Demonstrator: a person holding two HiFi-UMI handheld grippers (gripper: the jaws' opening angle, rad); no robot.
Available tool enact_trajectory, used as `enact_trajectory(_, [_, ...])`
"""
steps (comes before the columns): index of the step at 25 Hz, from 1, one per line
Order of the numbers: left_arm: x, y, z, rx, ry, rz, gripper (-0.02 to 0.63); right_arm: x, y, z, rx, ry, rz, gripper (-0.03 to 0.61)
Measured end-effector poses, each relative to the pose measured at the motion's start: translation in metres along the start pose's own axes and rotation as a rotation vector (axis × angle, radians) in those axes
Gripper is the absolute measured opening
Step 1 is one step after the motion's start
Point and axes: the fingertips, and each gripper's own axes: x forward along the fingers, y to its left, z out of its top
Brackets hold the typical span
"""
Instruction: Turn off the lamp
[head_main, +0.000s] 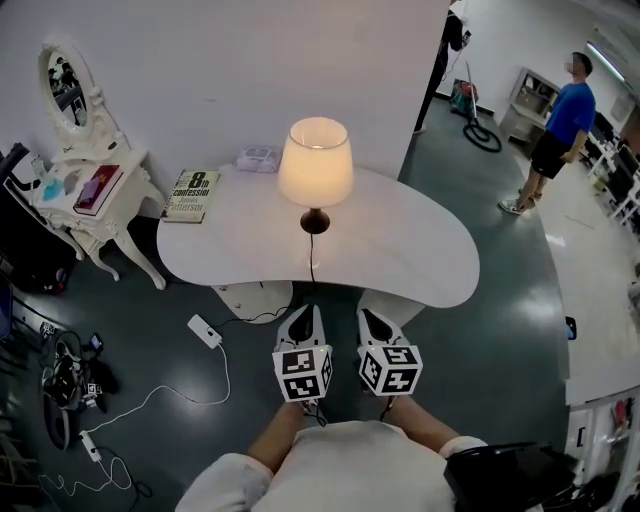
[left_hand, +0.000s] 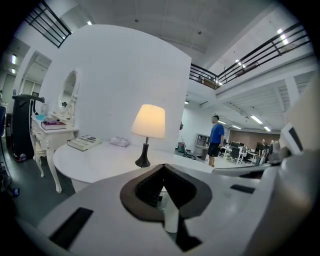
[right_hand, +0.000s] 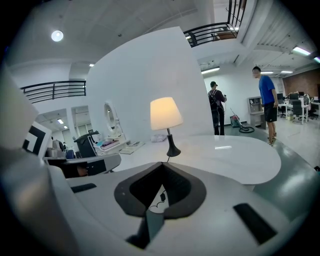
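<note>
**Approach: lamp not yet reached**

Left gripper (head_main: 306, 312) is pressed together and empty, just short of the surface (head_main: 430, 260). The lamp (head_main: 315, 165) stands lit mid-surface, its cord (head_main: 311, 258) running to the near edge. Right gripper (head_main: 366, 316) is likewise closed and empty. Next, probably: locate the switch, reach in and press.

Table (head_main: 420, 250): right half bare, open to a reach from the near edge. Centre: lamp (head_main: 315, 165), upright, its cord (head_main: 311, 262) running over the near edge. Far left: book (head_main: 190, 195), small white pack (head_main: 258, 158). Behind: white wall (head_main: 250, 60), closing the far side.
</note>
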Motion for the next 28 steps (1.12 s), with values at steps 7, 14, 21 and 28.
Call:
enact_trajectory(7, [0.031,0.024,0.018,0.014,-0.005,-0.030,0.009,0.036,0.007,0.018,0.003,-0.018,-0.025,-0.002])
enact_trajectory(14, [0.050,0.039,0.020,0.017,0.021,-0.053,0.009,0.061,0.010,0.023,0.024,-0.006,-0.049,-0.002])
enact_trajectory(21, [0.066,0.048,0.021,0.016,0.034,-0.049,0.009,0.078,0.006,0.027,0.040,0.002,-0.049,-0.002])
enact_trajectory(28, [0.075,0.047,0.021,0.003,0.049,-0.013,0.009,0.087,-0.010,0.028,0.045,0.026,-0.037,-0.002])
